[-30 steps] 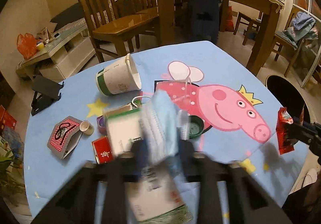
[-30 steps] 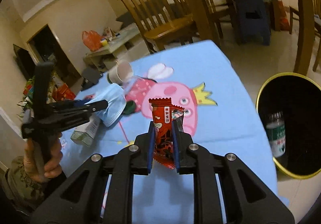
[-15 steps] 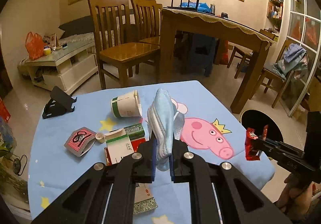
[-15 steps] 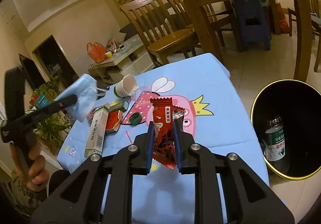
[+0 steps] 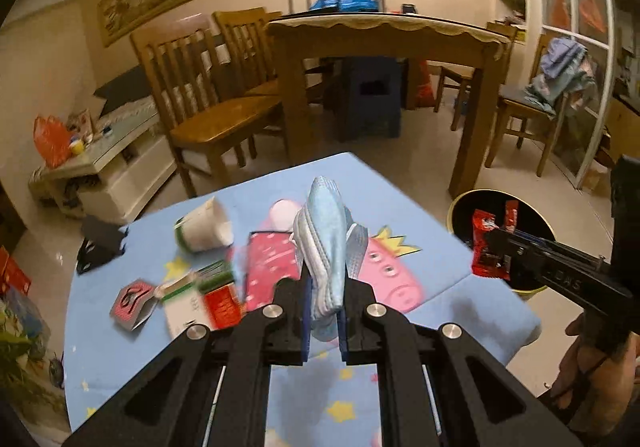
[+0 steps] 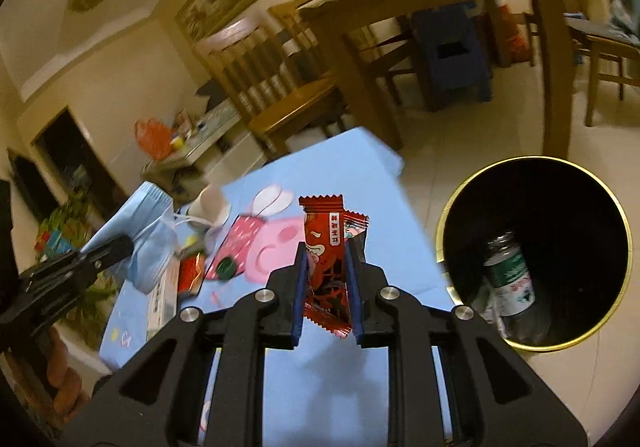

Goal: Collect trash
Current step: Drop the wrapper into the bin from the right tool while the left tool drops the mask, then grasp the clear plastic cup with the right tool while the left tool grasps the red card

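Observation:
My left gripper point(image 5: 323, 313) is shut on a light blue face mask point(image 5: 326, 247) and holds it above the blue cartoon tablecloth point(image 5: 400, 207). My right gripper point(image 6: 327, 297) is shut on a red snack wrapper point(image 6: 326, 259), above the table's right edge near the black bin point(image 6: 536, 267) with a gold rim. A plastic bottle point(image 6: 508, 279) lies inside the bin. In the left wrist view the wrapper point(image 5: 490, 247) hangs in front of the bin point(image 5: 464, 203). The mask also shows in the right wrist view point(image 6: 148, 239).
On the table lie a tipped paper cup point(image 5: 204, 227), a green and white carton point(image 5: 188, 303), a red pack point(image 5: 222, 303), a pink card box point(image 5: 132, 303) and a black phone stand point(image 5: 100, 243). Wooden chairs point(image 5: 208, 95) and a dining table point(image 5: 384, 35) stand behind.
The left gripper has lifted the mask off the table and swung right towards the bin. The right gripper with the wrapper has moved closer to the bin.

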Available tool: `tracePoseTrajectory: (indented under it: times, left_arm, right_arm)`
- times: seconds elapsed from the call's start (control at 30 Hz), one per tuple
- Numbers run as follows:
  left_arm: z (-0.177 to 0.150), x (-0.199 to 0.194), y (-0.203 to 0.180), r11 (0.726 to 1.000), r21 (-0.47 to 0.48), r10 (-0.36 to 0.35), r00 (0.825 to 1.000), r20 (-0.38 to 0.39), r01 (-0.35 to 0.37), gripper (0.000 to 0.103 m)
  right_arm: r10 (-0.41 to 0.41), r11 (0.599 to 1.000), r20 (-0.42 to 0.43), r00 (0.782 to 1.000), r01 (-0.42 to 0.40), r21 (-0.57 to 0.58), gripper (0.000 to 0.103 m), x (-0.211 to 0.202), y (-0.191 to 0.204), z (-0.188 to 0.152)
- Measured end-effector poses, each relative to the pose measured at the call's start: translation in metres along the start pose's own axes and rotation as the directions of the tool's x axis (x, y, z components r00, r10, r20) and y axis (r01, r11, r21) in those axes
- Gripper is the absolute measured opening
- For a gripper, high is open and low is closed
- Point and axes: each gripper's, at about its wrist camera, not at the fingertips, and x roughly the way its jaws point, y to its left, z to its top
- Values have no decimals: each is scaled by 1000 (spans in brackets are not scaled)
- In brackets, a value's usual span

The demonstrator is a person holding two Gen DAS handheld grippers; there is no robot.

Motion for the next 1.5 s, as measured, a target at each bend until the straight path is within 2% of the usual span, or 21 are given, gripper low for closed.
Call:
tracePoseTrajectory:
  times: [0.1, 0.17, 0.3, 0.4, 0.43, 0.47, 0.5, 0.53, 0.63, 0.7, 0.83, 0.9, 0.93, 0.97, 1.03, 1.13, 1.23, 1.3, 1.37, 1.47, 1.5]
  left_arm:
    - [3, 10, -24, 999, 26, -31, 999, -33, 32, 9]
    - [6, 14, -40, 997, 49, -55, 997, -50, 57, 9]
    - [18, 14, -69, 990, 99, -102, 994, -32, 104, 9]
    - [29, 23, -93, 981, 120, -150, 988, -37, 153, 9]
    - [33, 29, -103, 977, 127, -165, 985, -43, 169, 9]
    - [36, 34, -109, 974, 133, -177, 983, -46, 182, 9]
    - [40, 41, -120, 970, 147, -191, 980, -49, 196, 9]
    - [42, 45, -127, 968, 157, -192, 980, -48, 198, 9]
    - [50, 65, -149, 958, 176, -219, 973, -70, 228, 9]
    - [55, 82, -163, 952, 178, -237, 967, -93, 250, 9]
    - [64, 111, -180, 944, 166, -266, 955, -128, 285, 13]
    - [66, 125, -190, 935, 167, -291, 945, -150, 315, 27]
    - [68, 135, -197, 927, 167, -308, 936, -170, 336, 47]
    - [68, 141, -202, 924, 169, -314, 932, -182, 344, 60]
    - [66, 149, -209, 925, 179, -303, 934, -190, 336, 60]
    - [58, 152, -208, 923, 168, -310, 927, -211, 347, 60]
    - [50, 149, -193, 931, 148, -295, 927, -233, 334, 61]
    - [45, 140, -178, 938, 136, -283, 932, -227, 318, 67]
    - [37, 121, -151, 952, 125, -250, 947, -202, 278, 82]
    - [26, 94, -105, 973, 109, -184, 970, -158, 203, 92]
    - [21, 85, -88, 979, 102, -159, 977, -145, 175, 94]
  right_arm:
    - [-45, 996, -36, 998, 47, 72, 19, 2, -28, 5]
    - [-85, 991, -11, 996, 86, 106, 19, -6, -48, 13]
    - [-173, 978, 61, 983, 164, 128, 19, -28, -77, 35]
    - [-247, 959, 26, 969, 241, 146, 21, -22, -101, 47]
    - [-264, 954, -1, 965, 261, 146, 34, -16, -108, 48]
    - [-287, 945, -28, 958, 287, 158, 69, -11, -116, 48]
    - [-320, 928, -54, 946, 324, 183, 87, -9, -125, 47]
    - [-330, 923, -49, 943, 333, 191, 95, -11, -129, 47]
    - [-365, 913, 22, 931, 353, 206, 95, -29, -136, 50]
    - [-380, 899, 74, 922, 350, 262, 95, -45, -148, 51]
    - [-439, 851, 157, 885, 354, 387, 95, -81, -170, 46]
    - [-461, 828, 200, 864, 338, 447, 96, -98, -181, 44]
    - [-466, 822, 216, 858, 330, 465, 96, -104, -185, 42]
    - [-471, 818, 230, 852, 323, 477, 96, -111, -189, 41]
    - [-474, 817, 250, 844, 316, 482, 96, -120, -189, 40]
    - [-482, 824, 270, 834, 326, 464, 97, -123, -181, 39]
    - [-469, 837, 257, 845, 332, 435, 97, -117, -174, 42]
    - [-447, 854, 247, 860, 326, 406, 97, -111, -164, 46]
    - [-419, 879, 241, 876, 324, 350, 97, -100, -148, 49]
    - [-353, 928, 219, 910, 310, 205, 97, -75, -111, 53]
    - [-303, 951, 195, 933, 285, 116, 97, -60, -91, 53]
